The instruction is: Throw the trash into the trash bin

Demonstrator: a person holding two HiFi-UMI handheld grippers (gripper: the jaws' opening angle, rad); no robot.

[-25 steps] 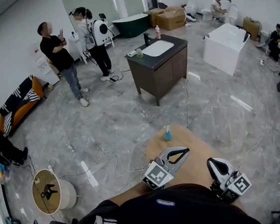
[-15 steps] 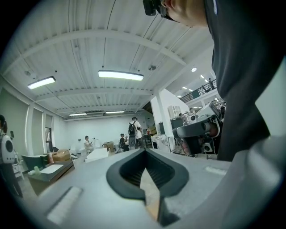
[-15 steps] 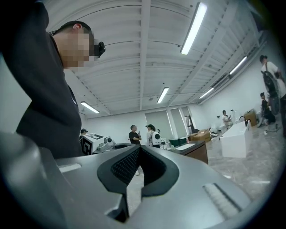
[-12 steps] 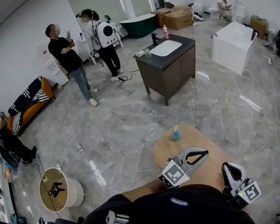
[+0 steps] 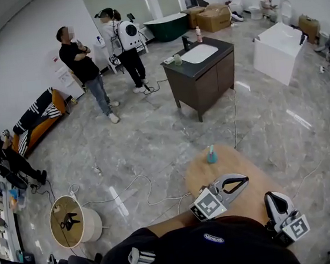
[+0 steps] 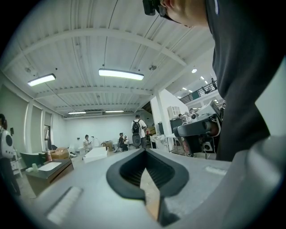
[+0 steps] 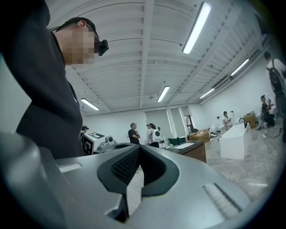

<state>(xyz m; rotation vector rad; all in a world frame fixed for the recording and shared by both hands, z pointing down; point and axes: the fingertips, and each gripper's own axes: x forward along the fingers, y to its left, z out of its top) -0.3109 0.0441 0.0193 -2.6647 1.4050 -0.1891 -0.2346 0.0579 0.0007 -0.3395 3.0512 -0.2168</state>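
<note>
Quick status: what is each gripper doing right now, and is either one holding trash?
Left gripper: shut, nothing between its jaws.
Right gripper: shut, nothing between its jaws.

A round wooden table (image 5: 242, 162) carries one small teal thing (image 5: 211, 155) near its far edge.

The floor (image 5: 154, 141) is grey and marble-veined, the table (image 5: 239, 162) tan, the cabinet (image 5: 207, 85) dark brown, the sofa (image 5: 35, 132) orange.

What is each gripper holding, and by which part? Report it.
Nothing is held. The left gripper and the right gripper are both shut, with no object between their jaws.
</note>
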